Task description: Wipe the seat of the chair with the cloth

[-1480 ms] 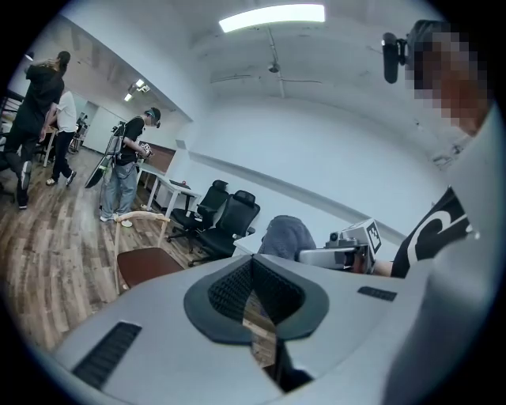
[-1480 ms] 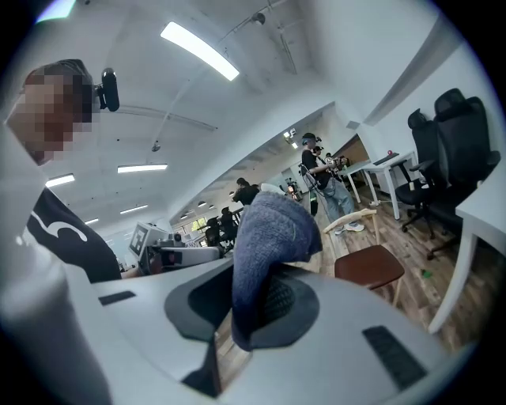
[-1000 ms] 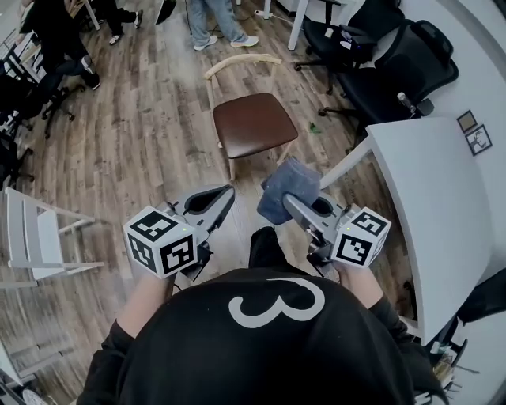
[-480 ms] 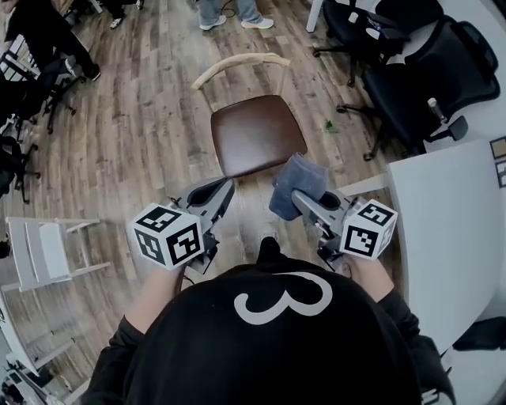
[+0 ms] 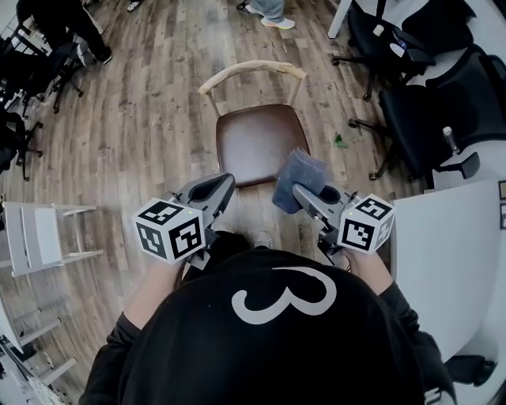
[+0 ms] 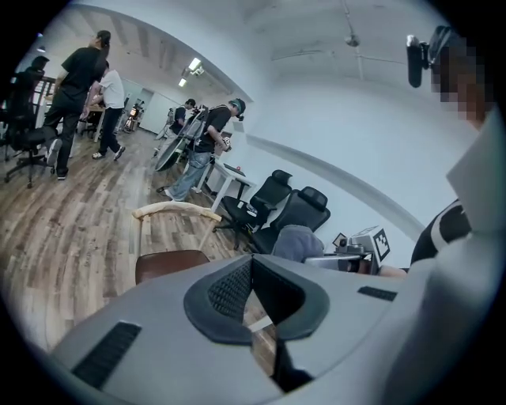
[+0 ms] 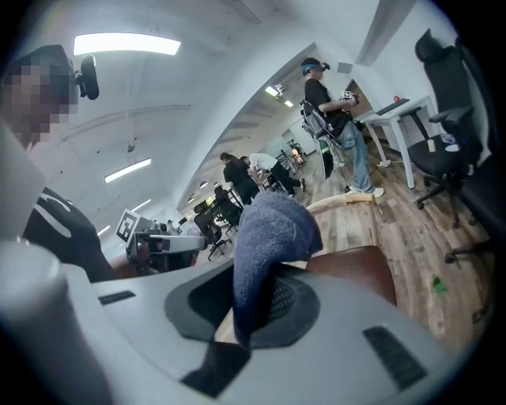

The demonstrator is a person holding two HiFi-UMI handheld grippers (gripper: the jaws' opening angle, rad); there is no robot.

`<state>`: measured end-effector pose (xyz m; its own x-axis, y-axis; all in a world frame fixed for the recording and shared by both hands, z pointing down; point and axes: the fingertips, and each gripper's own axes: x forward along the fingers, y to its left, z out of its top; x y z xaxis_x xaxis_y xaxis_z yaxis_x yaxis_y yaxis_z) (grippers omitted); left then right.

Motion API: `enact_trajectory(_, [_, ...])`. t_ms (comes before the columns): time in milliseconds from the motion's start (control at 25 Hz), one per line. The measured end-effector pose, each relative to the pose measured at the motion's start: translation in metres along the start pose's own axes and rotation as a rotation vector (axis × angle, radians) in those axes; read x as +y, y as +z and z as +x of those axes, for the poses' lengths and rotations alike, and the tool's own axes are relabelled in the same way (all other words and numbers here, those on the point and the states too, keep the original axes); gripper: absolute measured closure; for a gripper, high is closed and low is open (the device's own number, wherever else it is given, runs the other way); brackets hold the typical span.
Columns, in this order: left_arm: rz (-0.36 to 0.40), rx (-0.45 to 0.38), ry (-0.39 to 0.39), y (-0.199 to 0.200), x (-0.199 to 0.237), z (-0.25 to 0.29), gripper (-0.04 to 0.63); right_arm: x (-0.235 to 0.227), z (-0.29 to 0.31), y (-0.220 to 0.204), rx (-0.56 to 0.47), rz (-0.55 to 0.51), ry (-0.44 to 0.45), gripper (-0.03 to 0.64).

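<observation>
A chair with a brown seat (image 5: 254,141) and a curved wooden backrest (image 5: 253,69) stands on the wood floor just ahead of me. My right gripper (image 5: 303,194) is shut on a blue-grey cloth (image 5: 299,177), which bulges up out of the jaws over the seat's front right corner. In the right gripper view the cloth (image 7: 267,236) hangs between the pads, with the seat (image 7: 357,274) behind it. My left gripper (image 5: 215,190) hovers short of the seat's front left corner, shut with nothing in it. In the left gripper view its jaws (image 6: 251,274) meet at the tip, with the seat (image 6: 168,263) beyond.
Black office chairs (image 5: 431,99) crowd the right side beside a white table (image 5: 455,261). A white folding chair (image 5: 39,237) lies at the left. People stand at the far end (image 5: 273,9). A small green scrap (image 5: 340,142) lies on the floor right of the chair.
Over the last second the chair has come closer and lower in the head view. Both grippers now hang near its front edge. The cloth stays held in the right gripper.
</observation>
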<state>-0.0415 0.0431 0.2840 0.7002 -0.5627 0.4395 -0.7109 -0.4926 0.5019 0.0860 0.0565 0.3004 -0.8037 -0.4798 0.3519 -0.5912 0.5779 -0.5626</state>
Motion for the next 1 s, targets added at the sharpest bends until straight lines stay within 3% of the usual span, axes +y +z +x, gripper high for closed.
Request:
enact_trajectory(120, [-0.029,-0.007,0.023,0.001,0.018,0.001,0.583,-0.002,0.018,0.004,0.036,-0.011,0.009,0.571])
enact_trajectory(280, [-0.078,0.004,0.035,0.001,0.046,0.012,0.583,-0.004,0.041,0.015,0.038,0.068,0.042,0.571])
enact_trajectory(520, [-0.118,0.069,0.013,-0.004,0.085,0.047,0.583,-0.033,0.073,0.016,0.093,0.107,-0.008,0.571])
enact_trajectory(1000, [-0.179,0.150,0.020,0.010,0.204,0.090,0.583,-0.088,0.193,0.003,0.222,0.236,-0.048,0.571])
